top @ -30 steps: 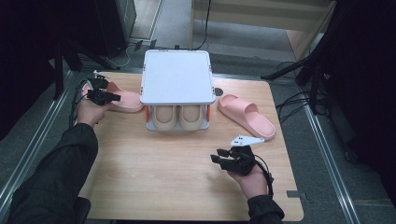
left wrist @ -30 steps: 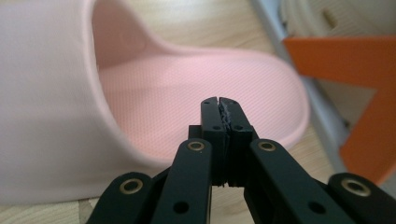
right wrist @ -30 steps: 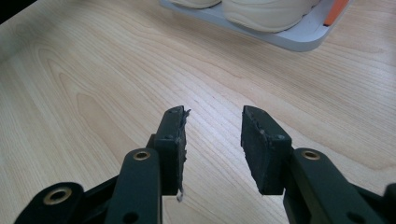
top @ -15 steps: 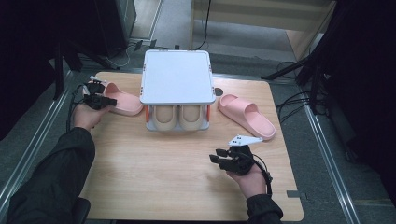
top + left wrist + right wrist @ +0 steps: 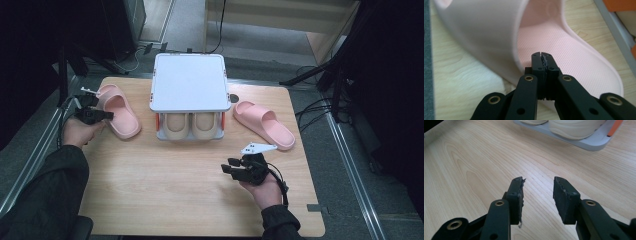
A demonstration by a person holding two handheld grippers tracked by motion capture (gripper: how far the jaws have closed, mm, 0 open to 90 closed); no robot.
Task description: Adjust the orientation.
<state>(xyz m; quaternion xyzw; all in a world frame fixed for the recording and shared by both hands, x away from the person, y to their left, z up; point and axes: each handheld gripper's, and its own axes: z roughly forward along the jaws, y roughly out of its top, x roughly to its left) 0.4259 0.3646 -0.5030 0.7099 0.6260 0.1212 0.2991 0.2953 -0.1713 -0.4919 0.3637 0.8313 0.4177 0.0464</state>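
- Two pink slippers flank the rack (image 5: 189,82); largest thing here, white top, mid-back of the table (image 5: 165,200), with a beige pair (image 5: 192,125) on its lower shelf.
- Left slipper (image 5: 117,110) lies left of the rack, long axis running from back-left to front-right, toe strap at the far end.
- Left gripper (image 5: 102,115) sits at this slipper's outer edge, far nearer than the other hand; jaws pressed together, nothing between them.
- Left gripper view: closed tips (image 5: 542,58) hover over the slipper's footbed (image 5: 564,50), with the strap arch (image 5: 486,32) just ahead and to the left. Whether the tips touch the footbed: cannot tell.
- Likely next: open the jaws and take the strap or side wall; the rack's orange post is close on the far side.
- Right slipper (image 5: 264,124) lies right of the rack, well apart from both grippers.
- Right gripper (image 5: 231,167) hangs over bare table in front, jaws apart and empty, pointing toward the rack (image 5: 584,142).
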